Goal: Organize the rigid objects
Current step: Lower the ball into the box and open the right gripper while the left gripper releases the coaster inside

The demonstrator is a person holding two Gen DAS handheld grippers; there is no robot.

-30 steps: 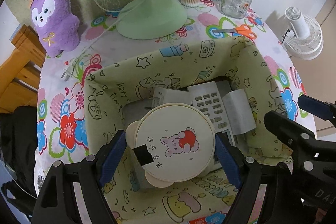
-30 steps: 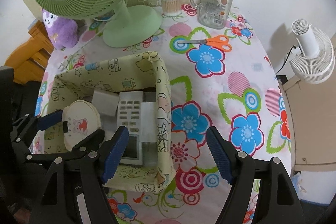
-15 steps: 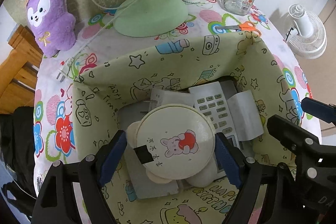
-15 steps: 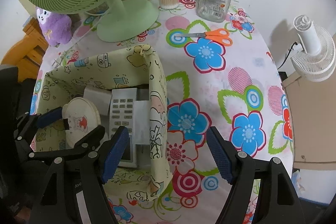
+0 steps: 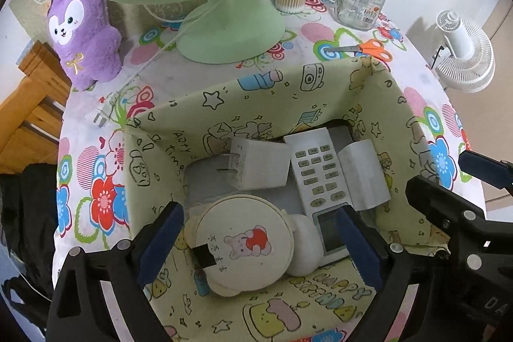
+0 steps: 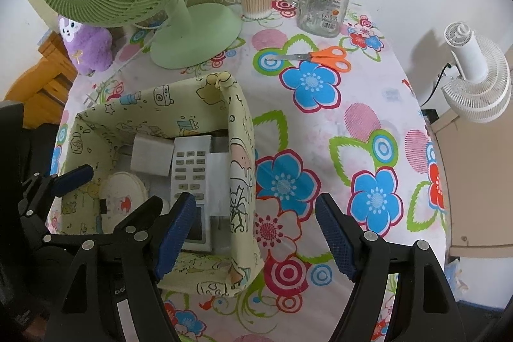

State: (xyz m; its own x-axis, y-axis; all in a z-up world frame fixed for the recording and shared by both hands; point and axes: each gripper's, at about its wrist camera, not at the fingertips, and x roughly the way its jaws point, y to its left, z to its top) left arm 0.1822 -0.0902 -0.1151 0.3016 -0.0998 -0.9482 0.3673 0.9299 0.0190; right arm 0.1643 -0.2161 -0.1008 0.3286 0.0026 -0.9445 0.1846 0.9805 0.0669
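The left gripper (image 5: 256,242) is positioned over the fabric storage box (image 5: 224,100). Its jaws have just been opening and now stand wide apart. The round cream case (image 5: 243,241) lies between the blue pads, clear of both, resting on the box floor near the front wall. Behind it lie a white plug adapter (image 5: 256,167), a white remote control (image 5: 317,172) and a folded paper slip (image 5: 364,178).

The right gripper (image 6: 256,237) has also just been opening. Its jaws are apart and grip nothing. It straddles the right wall of the box, with the flowered tablecloth (image 6: 368,124) below. Orange scissors (image 6: 320,56) lie well beyond the box.
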